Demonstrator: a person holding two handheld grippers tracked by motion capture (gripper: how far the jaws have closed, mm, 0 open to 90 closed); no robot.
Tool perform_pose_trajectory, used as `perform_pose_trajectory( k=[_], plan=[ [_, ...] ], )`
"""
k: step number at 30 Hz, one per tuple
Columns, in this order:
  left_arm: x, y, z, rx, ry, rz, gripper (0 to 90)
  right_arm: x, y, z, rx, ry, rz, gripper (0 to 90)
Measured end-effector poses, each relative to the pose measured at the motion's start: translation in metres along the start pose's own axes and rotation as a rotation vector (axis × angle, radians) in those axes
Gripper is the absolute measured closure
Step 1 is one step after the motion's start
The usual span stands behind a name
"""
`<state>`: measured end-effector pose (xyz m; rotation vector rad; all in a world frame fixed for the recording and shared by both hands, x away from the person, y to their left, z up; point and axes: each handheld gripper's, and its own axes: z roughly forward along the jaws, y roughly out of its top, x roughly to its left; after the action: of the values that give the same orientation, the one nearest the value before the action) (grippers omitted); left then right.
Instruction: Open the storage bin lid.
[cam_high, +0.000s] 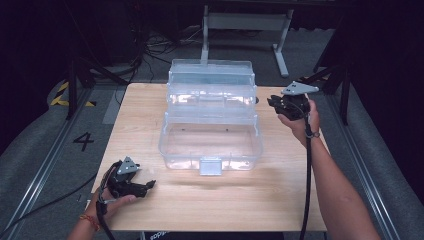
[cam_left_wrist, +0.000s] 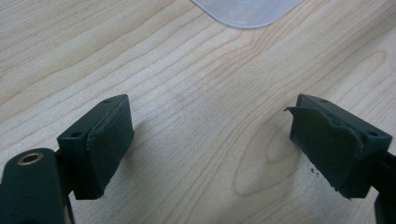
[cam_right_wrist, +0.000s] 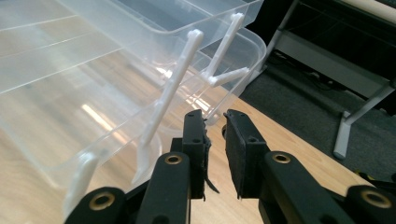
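A clear plastic toolbox (cam_high: 210, 142) stands open mid-table, its upper trays (cam_high: 210, 82) swung up and back and its front latch (cam_high: 210, 166) hanging down. My left gripper (cam_high: 150, 185) rests low at the table's near left corner. It is open (cam_left_wrist: 210, 135) over bare wood, and a rounded bit of clear plastic (cam_left_wrist: 245, 11) shows just ahead. My right gripper (cam_high: 272, 102) is held beside the box's right end. Its jaws (cam_right_wrist: 215, 116) stand nearly together with nothing between them, just short of the white link arms (cam_right_wrist: 168, 93) that join the trays (cam_right_wrist: 93, 70).
The wooden table (cam_high: 280, 200) has bare room in front of and beside the box. Beyond its far edge stand a grey metal frame (cam_high: 245, 22) and loose cables (cam_high: 150, 47) on the dark floor. A "4" (cam_high: 83, 141) marks the floor at left.
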<state>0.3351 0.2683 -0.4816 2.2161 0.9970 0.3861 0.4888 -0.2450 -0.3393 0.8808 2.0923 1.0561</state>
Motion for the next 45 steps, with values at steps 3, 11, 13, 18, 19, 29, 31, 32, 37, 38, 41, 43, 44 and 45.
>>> perform_pose_trajectory(
  k=[3,11,13,18,19,29,31,32,37,38,41,43,44,45],
  plan=[
    [0.000,0.000,0.000,0.000,0.002,-0.001,13.8,0.002,-0.003,-0.007,-0.011,0.012,-0.003,77.5],
    [0.000,0.000,0.000,0.000,0.003,0.004,13.8,0.007,-0.021,-0.020,0.002,0.048,-0.011,73.6],
    [0.000,0.000,0.000,0.001,0.004,0.004,13.8,0.008,-0.023,-0.020,0.004,0.051,-0.011,73.3],
    [0.000,0.000,0.000,0.001,0.004,0.002,13.8,0.012,-0.037,-0.026,0.017,0.064,-0.019,69.1],
    [0.000,0.000,0.000,0.001,0.004,0.002,13.8,0.013,-0.041,-0.027,0.018,0.067,-0.020,67.8],
    [0.000,0.000,0.000,0.000,0.004,0.000,13.8,0.020,-0.073,-0.036,0.043,0.097,-0.007,58.4],
    [-0.001,0.000,0.000,-0.002,0.006,-0.006,13.8,0.021,-0.080,-0.038,0.055,0.094,-0.013,55.9],
    [-0.001,0.000,0.000,-0.001,0.007,-0.006,13.8,0.022,-0.084,-0.040,0.058,0.092,-0.007,54.0],
    [-0.001,0.000,0.000,-0.003,0.008,-0.009,13.8,0.024,-0.097,-0.046,0.079,0.086,0.000,46.5],
    [-0.001,0.000,0.000,-0.003,0.008,-0.008,13.8,0.024,-0.100,-0.049,0.083,0.083,0.001,45.0],
    [-0.001,0.000,0.000,-0.002,0.008,-0.009,13.7,0.025,-0.109,-0.053,0.111,0.087,-0.002,41.5],
    [-0.001,0.000,0.000,-0.003,0.008,-0.009,13.8,0.026,-0.114,-0.056,0.120,0.082,-0.008,40.4],
    [-0.001,0.000,0.000,-0.003,0.008,-0.009,13.8,0.026,-0.117,-0.058,0.127,0.082,-0.009,39.7],
    [-0.001,0.000,0.000,-0.003,0.008,-0.008,13.8,0.027,-0.119,-0.060,0.131,0.083,-0.010,39.2]
  ],
)
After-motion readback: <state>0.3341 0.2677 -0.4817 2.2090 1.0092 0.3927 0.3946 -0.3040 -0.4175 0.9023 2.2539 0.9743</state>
